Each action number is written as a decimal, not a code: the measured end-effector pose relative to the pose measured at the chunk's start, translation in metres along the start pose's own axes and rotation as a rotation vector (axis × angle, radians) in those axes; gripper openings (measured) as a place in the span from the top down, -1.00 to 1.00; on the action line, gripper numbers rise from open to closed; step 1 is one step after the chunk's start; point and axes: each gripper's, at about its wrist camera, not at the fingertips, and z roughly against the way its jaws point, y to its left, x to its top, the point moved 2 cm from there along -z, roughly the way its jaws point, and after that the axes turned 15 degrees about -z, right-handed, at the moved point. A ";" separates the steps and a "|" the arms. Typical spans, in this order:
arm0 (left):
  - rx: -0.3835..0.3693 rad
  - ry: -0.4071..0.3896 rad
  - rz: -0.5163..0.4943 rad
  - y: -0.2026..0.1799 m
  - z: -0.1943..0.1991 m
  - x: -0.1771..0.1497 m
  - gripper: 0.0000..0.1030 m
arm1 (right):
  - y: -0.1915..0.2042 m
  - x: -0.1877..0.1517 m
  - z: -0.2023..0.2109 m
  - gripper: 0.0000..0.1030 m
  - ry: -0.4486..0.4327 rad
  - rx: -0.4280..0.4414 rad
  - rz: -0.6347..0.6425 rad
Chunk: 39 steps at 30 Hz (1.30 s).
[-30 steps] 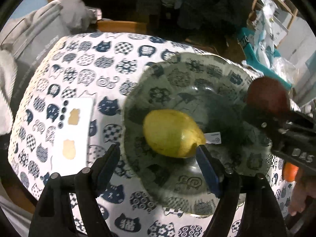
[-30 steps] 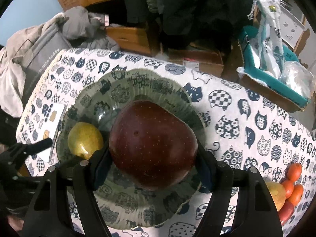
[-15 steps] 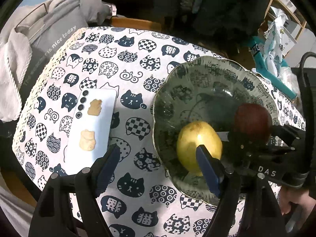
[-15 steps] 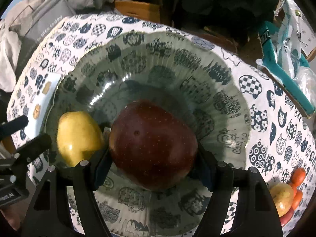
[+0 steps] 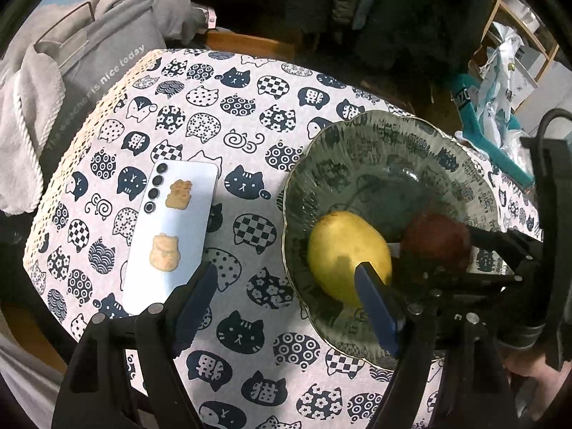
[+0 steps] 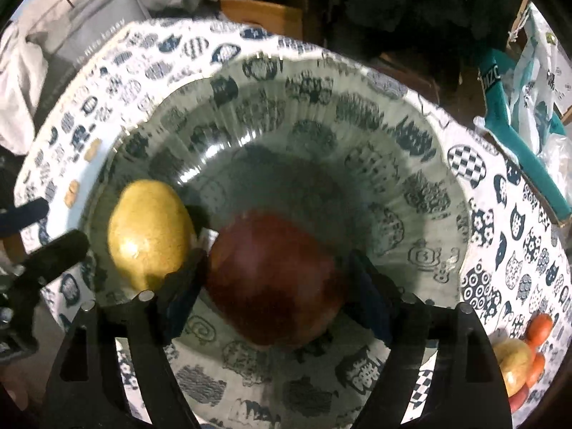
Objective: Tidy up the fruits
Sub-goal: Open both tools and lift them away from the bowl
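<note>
A wide glass bowl [image 6: 422, 164] sits on the cat-print tablecloth [image 5: 228, 114], toward the right side of the table. Two fruits lie in its near part: a yellow pear [image 6: 150, 228] on the left and a dark red apple [image 6: 275, 279] just to its right, close together.

The right claw [image 6: 275, 286] points steeply down into the bowl with the apple between its fingers. Its jaws are opening; a thin gap shows on the right side, and the apple looks to be resting on the bowl floor, though this view is blurred.

The left claw [image 5: 286, 296] hangs open and empty above the near left rim of the bowl. Its right finger [image 5: 375, 307] overlaps the pear in that view, while its left finger is over bare cloth; the pear is not between them.

A pale phone [image 5: 171, 236] lies face down on the cloth to the left of the bowl. More fruit, orange and yellow [image 6: 518, 361], is piled at the near right edge of the table.
</note>
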 end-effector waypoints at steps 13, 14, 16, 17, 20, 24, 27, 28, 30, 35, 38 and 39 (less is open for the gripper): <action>-0.032 -0.077 -0.005 -0.008 0.037 0.007 -0.56 | -0.014 0.015 0.085 -0.58 -0.194 0.036 -0.075; -0.035 -0.084 -0.009 -0.011 0.041 0.008 -0.56 | -0.017 0.014 0.096 -0.58 -0.221 0.026 -0.078; -0.041 -0.102 -0.021 -0.017 0.049 0.011 -0.56 | -0.019 0.013 0.114 -0.58 -0.263 0.014 -0.075; -0.043 -0.111 -0.026 -0.020 0.053 0.012 -0.56 | -0.020 0.011 0.123 -0.58 -0.285 0.008 -0.075; -0.051 -0.144 -0.043 -0.029 0.068 0.015 -0.56 | -0.024 0.006 0.148 -0.58 -0.346 -0.015 -0.070; -0.051 -0.193 -0.075 -0.041 0.091 0.016 -0.56 | -0.030 -0.003 0.176 -0.58 -0.409 -0.032 -0.073; -0.049 -0.231 -0.090 -0.049 0.109 0.016 -0.62 | -0.037 -0.011 0.198 -0.58 -0.466 -0.045 -0.081; -0.048 -0.246 -0.092 -0.051 0.115 0.016 -0.68 | -0.039 -0.015 0.207 -0.58 -0.488 -0.047 -0.083; -0.046 -0.285 -0.095 -0.055 0.129 0.016 -0.69 | -0.044 -0.019 0.218 -0.58 -0.515 -0.053 -0.087; -0.038 -0.354 -0.105 -0.063 0.158 0.015 -0.71 | -0.057 -0.036 0.248 -0.58 -0.582 -0.059 -0.102; -0.042 -0.383 -0.115 -0.071 0.170 0.015 -0.74 | -0.066 -0.048 0.262 -0.58 -0.610 -0.063 -0.104; -0.041 -0.395 -0.123 -0.075 0.174 0.014 -0.74 | -0.069 -0.051 0.267 -0.58 -0.621 -0.068 -0.105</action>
